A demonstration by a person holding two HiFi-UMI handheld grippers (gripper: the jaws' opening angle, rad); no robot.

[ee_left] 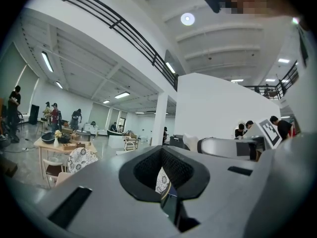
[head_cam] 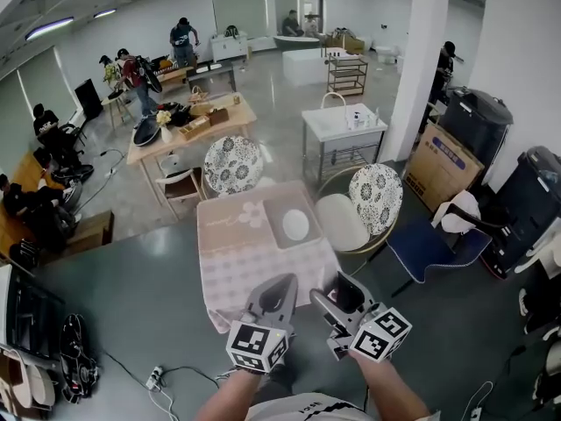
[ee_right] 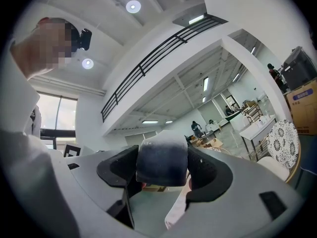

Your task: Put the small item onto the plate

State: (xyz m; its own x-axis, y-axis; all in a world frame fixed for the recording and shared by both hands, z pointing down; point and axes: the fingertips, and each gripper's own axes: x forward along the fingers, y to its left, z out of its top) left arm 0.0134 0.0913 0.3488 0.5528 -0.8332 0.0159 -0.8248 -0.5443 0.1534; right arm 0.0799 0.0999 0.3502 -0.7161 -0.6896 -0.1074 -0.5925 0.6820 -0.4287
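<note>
The right tongs [head_cam: 340,296] are clamped on the dark block [ee_right: 162,158], near the surface's [head_cam: 235,266] edge and well short of the plate [head_cam: 295,224]. The block looks light, perhaps foam, so gripping its sides suits. The left tongs [ee_left: 163,171] seem together, empty.

You have no text here that reads clearly. The cardboard box [head_cam: 441,167] beside the white pillar [head_cam: 419,60] carries a blue printed label. That box also shows at the right edge of your right gripper view, but in both views the letters are too small to make out. The left cube [head_cam: 257,347] on your left gripper [head_cam: 282,281] and the right cube [head_cam: 379,334] on your right gripper [head_cam: 337,295] bear black-and-white square markers, which are patterns rather than letters or digits. The white shirt [head_cam: 302,407] at the bottom of the head view has a short line of dark print, too blurred to read.
</note>
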